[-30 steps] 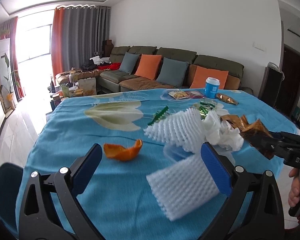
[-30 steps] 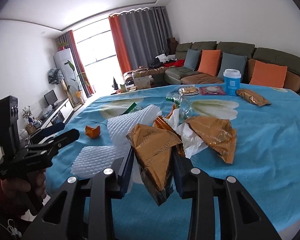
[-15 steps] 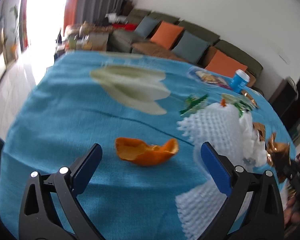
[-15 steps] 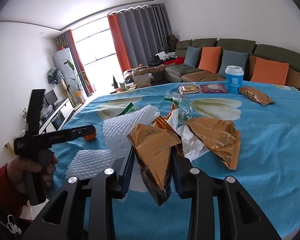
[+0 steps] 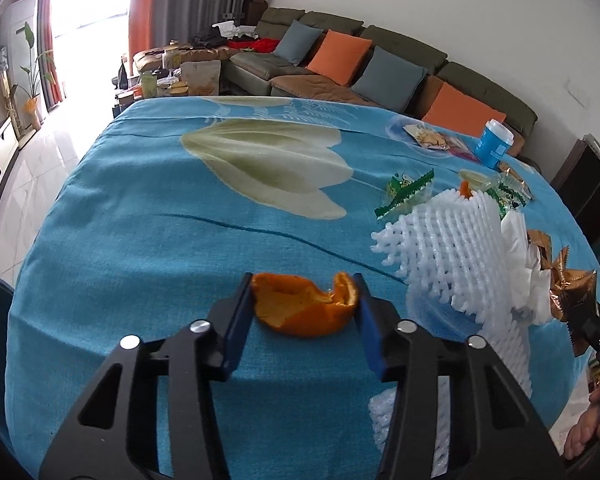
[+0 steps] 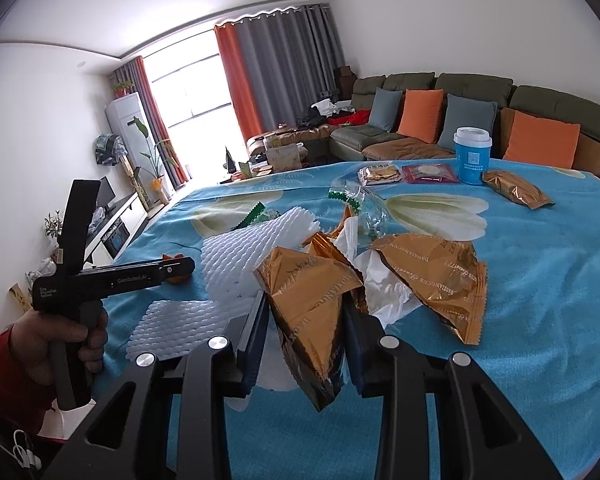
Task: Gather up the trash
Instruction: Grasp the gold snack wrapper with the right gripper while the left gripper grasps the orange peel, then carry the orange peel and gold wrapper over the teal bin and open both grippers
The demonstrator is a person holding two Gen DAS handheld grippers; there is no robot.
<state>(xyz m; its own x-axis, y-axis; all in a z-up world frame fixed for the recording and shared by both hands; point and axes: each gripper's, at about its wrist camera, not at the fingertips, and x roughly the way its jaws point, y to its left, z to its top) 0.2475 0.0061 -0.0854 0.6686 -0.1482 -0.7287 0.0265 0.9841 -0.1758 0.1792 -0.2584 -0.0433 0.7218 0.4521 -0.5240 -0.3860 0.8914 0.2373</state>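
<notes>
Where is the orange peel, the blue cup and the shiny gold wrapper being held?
Curled orange peel (image 5: 300, 312), left wrist view: its middle, between the left tongs.
Blue paper cup with white lid (image 6: 472, 160), right wrist view: its side.
Crinkled gold foil wrapper (image 6: 308, 304), right wrist view: its upper face, gripped by the right tongs.
</notes>
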